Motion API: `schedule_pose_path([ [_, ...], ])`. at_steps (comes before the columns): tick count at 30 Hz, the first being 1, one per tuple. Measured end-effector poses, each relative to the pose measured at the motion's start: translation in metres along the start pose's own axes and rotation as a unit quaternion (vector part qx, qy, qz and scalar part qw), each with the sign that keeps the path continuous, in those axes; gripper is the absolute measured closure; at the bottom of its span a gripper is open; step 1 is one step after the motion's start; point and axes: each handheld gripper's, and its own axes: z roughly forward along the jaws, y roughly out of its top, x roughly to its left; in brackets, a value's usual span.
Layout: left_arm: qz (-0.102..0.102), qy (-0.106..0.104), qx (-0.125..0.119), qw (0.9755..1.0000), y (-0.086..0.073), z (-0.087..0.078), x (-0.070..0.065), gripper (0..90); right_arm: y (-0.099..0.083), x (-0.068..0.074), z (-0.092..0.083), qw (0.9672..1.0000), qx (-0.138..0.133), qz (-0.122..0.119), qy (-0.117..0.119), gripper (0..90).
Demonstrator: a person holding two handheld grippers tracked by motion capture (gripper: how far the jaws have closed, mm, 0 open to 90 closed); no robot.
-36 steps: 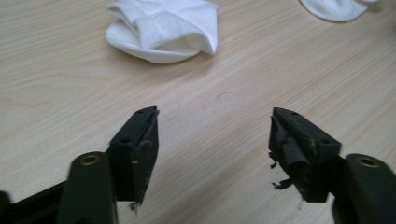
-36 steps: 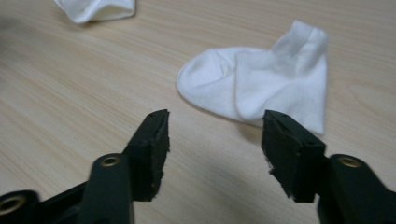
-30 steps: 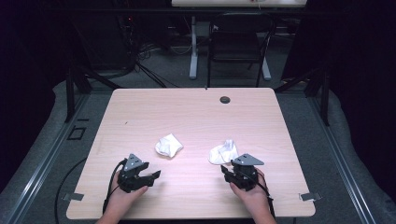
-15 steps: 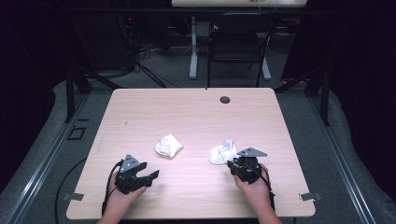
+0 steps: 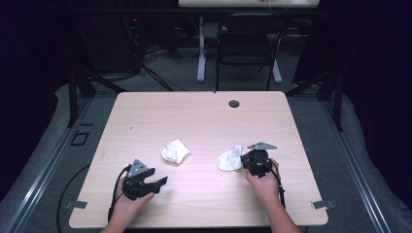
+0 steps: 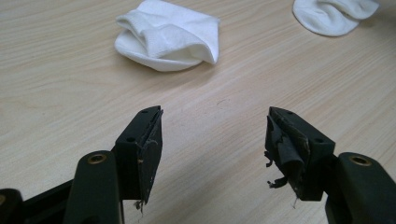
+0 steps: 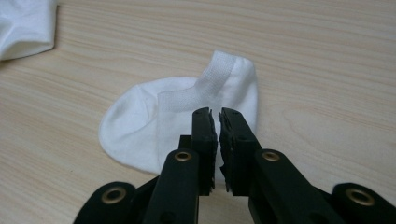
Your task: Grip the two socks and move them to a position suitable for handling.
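High view: right gripper (image 5: 243, 162) has moved forward onto the flat white cotton sock (image 5: 229, 158) at table right; jaws pressed together, grip on fabric unclear. Left gripper (image 5: 160, 181) spread, idle.

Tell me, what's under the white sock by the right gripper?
The sock lies flat on the wooden table, and bare wood shows all around it. The right gripper sits over its near edge, jaws nearly together. Whether anything hides beneath the sock cannot be seen: the fabric covers that spot.
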Motion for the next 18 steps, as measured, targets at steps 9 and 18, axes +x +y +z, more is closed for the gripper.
schedule_pose_path([
  [9,-0.001,-0.001,0.002,1.0,0.0,-0.001,0.001,37.1,0.003,0.003,0.014,0.9998,0.011,0.013,0.004,88.7],
  [18,-0.001,-0.001,0.004,1.0,-0.001,0.0,0.001,37.1,0.0,0.007,0.024,0.9997,0.023,0.001,0.002,90.0],
])
